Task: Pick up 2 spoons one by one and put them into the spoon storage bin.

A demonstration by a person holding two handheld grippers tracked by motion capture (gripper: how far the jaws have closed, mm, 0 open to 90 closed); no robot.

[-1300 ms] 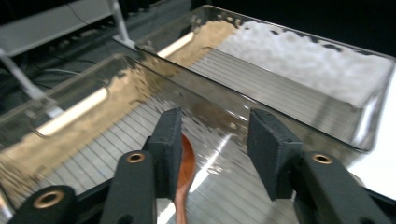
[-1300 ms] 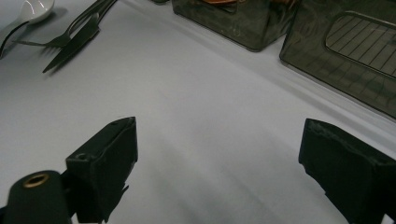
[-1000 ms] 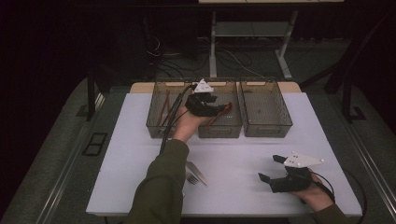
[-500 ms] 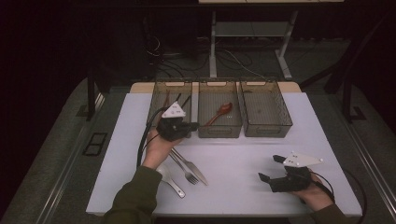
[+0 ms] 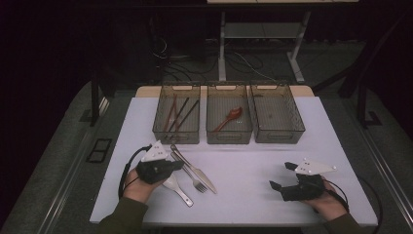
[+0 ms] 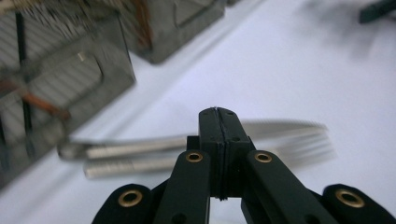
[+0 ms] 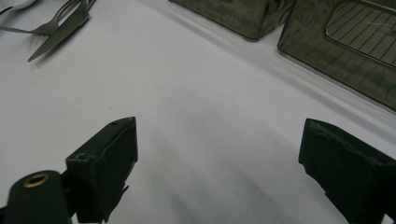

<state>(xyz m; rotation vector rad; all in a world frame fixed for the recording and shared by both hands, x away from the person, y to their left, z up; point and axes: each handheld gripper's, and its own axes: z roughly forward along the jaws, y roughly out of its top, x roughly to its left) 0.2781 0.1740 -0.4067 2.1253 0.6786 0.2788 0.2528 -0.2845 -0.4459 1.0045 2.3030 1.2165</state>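
My left gripper (image 5: pixel 179 165) is shut with nothing in it, low over the table's near left, its tips right by a metal knife (image 5: pixel 196 169), fork (image 5: pixel 191 178) and spoon (image 5: pixel 177 188). In the left gripper view the jaws (image 6: pixel 218 122) are pressed together, with the fork (image 6: pixel 301 142) and a knife handle (image 6: pixel 133 148) blurred just beyond. A red-brown spoon (image 5: pixel 229 118) lies in the middle bin (image 5: pixel 229 138). My right gripper (image 5: pixel 281 176) rests open and empty at the near right; its jaws (image 7: pixel 217 140) stand wide over bare table.
Three dark see-through bins stand in a row at the back: the left bin (image 5: pixel 176 138) holds dark and reddish chopsticks (image 5: pixel 178 113), and nothing shows in the right bin (image 5: pixel 278 138). The white table (image 5: pixel 243 161) is bare between the grippers.
My left hand has pulled back from over the middle bin to the near left and come down by the cutlery. The red-brown spoon now lies in that bin. The right hand has kept still.
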